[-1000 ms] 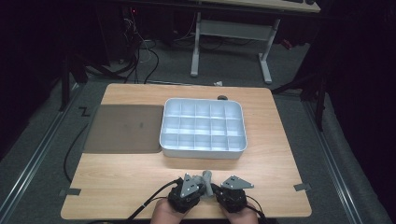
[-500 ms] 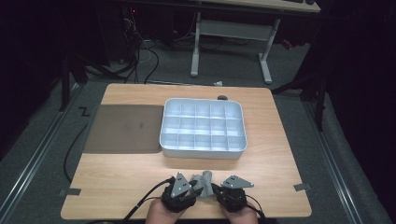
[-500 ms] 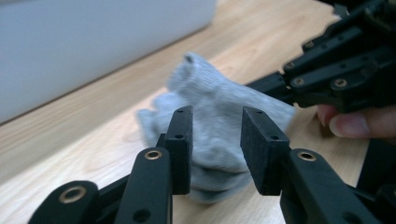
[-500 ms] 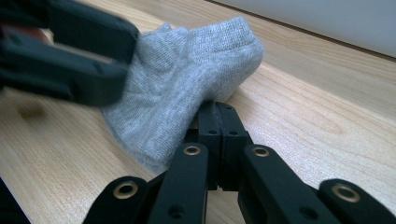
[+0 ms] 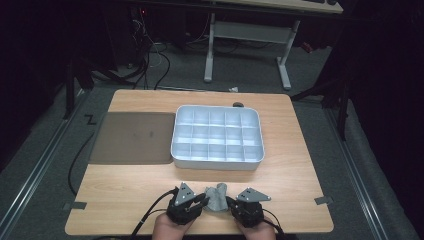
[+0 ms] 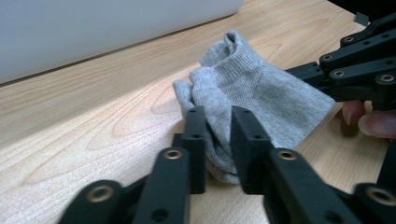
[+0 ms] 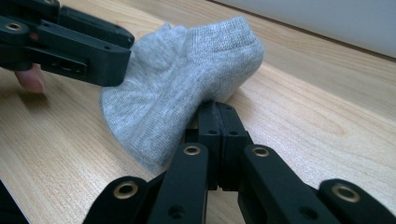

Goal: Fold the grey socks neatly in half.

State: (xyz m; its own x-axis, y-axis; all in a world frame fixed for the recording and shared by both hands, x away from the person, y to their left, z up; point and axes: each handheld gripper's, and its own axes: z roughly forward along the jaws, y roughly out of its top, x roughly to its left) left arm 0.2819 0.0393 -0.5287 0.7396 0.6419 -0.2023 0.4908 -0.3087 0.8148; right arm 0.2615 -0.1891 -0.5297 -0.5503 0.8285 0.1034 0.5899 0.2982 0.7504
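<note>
The left claw (image 6: 217, 140) has just been closing, a fold of the grey sock (image 6: 261, 100) between its jaws, though whether they pinch it is hard to see. The right claw (image 7: 217, 116) is pressed together on the sock's edge. The sock lies between them on the tabletop (image 5: 125, 190), near the tray (image 5: 218, 160).

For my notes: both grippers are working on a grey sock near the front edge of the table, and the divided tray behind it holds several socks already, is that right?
Not quite: the high view shows the divided tray with all its compartments empty. The rest holds: both the left gripper and the right gripper are at the grey sock.
</note>
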